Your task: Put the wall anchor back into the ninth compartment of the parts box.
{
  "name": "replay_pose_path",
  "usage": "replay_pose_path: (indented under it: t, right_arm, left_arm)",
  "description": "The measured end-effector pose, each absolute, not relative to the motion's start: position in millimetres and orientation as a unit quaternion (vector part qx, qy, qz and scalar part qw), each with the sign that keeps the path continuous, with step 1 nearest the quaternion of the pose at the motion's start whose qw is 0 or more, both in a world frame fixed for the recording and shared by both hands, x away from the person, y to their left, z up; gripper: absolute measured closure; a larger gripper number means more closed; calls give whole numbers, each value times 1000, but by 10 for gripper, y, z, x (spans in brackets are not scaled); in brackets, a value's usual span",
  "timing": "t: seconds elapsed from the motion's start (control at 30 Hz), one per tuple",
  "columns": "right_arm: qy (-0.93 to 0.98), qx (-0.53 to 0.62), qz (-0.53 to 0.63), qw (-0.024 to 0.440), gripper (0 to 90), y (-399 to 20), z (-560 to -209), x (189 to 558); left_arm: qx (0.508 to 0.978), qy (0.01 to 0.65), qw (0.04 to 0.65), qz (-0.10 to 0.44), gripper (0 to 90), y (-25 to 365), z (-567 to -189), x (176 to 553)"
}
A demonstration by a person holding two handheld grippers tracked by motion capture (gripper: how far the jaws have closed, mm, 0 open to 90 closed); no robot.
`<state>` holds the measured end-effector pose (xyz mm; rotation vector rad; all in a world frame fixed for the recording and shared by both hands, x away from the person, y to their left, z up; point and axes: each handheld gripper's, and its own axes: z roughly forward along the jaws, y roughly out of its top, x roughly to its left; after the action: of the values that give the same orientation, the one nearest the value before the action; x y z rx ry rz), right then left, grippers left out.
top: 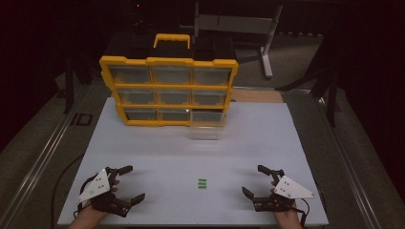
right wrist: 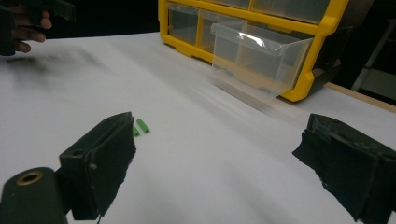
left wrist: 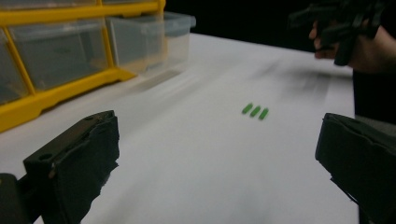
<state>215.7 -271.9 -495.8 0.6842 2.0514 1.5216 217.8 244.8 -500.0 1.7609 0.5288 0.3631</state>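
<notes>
1. Meanwhile, the left claw (top: 128, 183) and the right claw (top: 257, 180) rested at the near edge of the white table (top: 143, 143), one at each corner, both with jaws spread wide and nothing between them.
2. Three small green pieces (top: 202, 183) lay side by side on the table midway between the two claws, well apart from each, likely set there for either hand to reach.
3. Behind them stood a yellow drawer cabinet (top: 168, 90) with three rows of clear drawers; its bottom right drawer (top: 207, 125) was pulled out towards the person, seemingly to receive the pieces.
4. Judging by that layout, the work had not begun: the pieces were untouched and the open drawer appeared empty.
5. A black-and-yellow carrying handle (top: 171, 40) topped the cabinet.
</notes>
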Motion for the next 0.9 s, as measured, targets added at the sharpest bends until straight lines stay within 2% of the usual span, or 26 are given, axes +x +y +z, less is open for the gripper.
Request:
replay_pose_path:
  t: [0.17,0.67,0.7,0.8,0.9]
  right_arm:
    - [747,253,563,246,96,-2714,-4938,2154]
    - [742,250,573,242,96,-2709,-4909,2155]
    - [743,249,572,243,96,-2708,-4909,2156]
    - [743,248,573,241,96,-2705,-4906,2153]
    - [744,247,573,240,96,-2702,-4906,2154]
  left_arm:
    - [751,221,604,150,1,2428,-4811,2205]
    - [782,169,589,112,1,2141,-4301,2372]
    - [793,157,582,91,1,2009,-4176,2443]
    - [800,147,577,72,1,1878,-4089,2502]
    - [804,132,575,74,1,1759,-4039,2550]
